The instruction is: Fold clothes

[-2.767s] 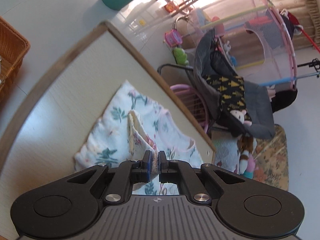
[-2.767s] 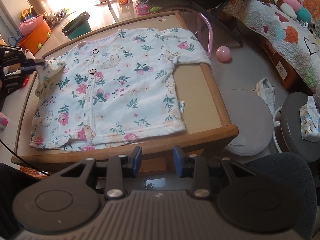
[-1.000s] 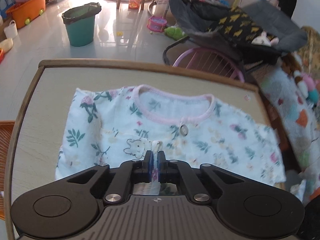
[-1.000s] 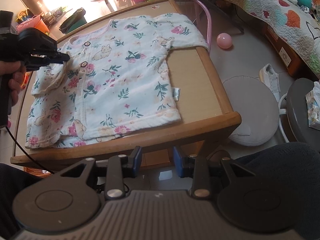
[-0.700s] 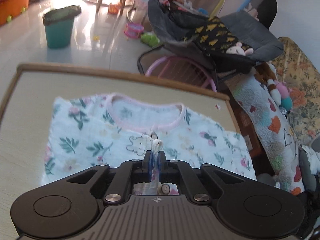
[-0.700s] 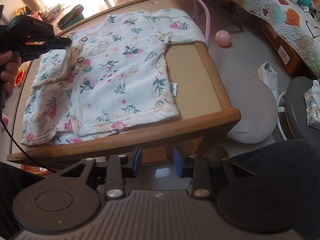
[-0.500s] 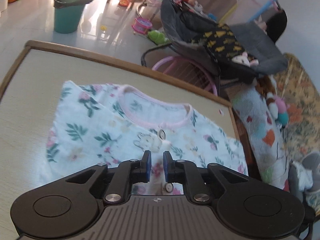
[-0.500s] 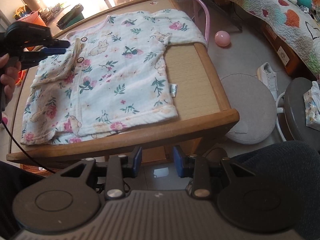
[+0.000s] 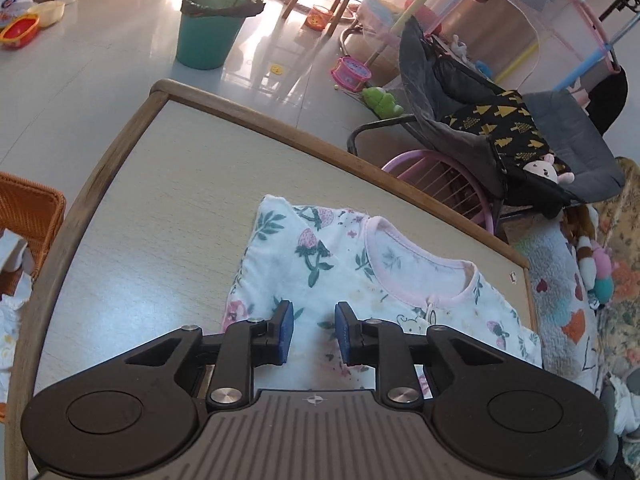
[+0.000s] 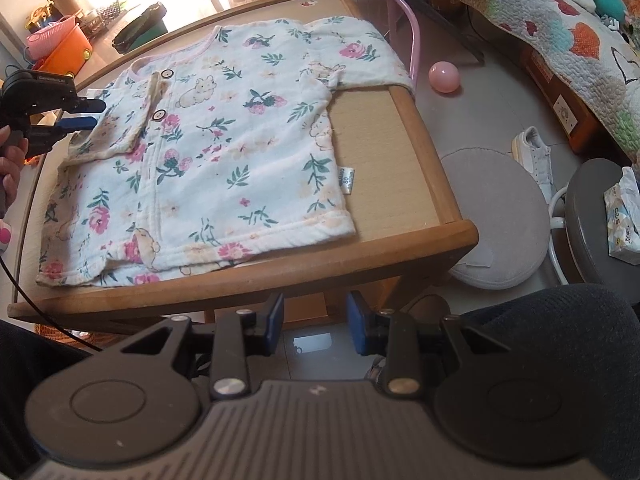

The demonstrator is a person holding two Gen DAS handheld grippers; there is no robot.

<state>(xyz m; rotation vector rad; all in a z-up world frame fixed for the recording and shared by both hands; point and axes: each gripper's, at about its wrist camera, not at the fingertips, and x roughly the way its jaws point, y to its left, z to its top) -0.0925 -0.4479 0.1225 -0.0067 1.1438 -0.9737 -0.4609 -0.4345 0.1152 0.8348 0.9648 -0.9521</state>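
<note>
Sleeve let go, folded onto the floral shirt (image 10: 224,152)
Left gripper (image 9: 313,330), earlier pinching it, has just spread empty; right gripper (image 10: 315,322) unchanged, spread, empty

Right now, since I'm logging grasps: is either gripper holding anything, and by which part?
Nothing is held. The left gripper has just been opening, with nothing between its jaws, above the shirt; the right gripper is open.

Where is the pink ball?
In the right wrist view, the pink ball lies on the floor right of the table, near the shirt's hanging sleeve.
</note>
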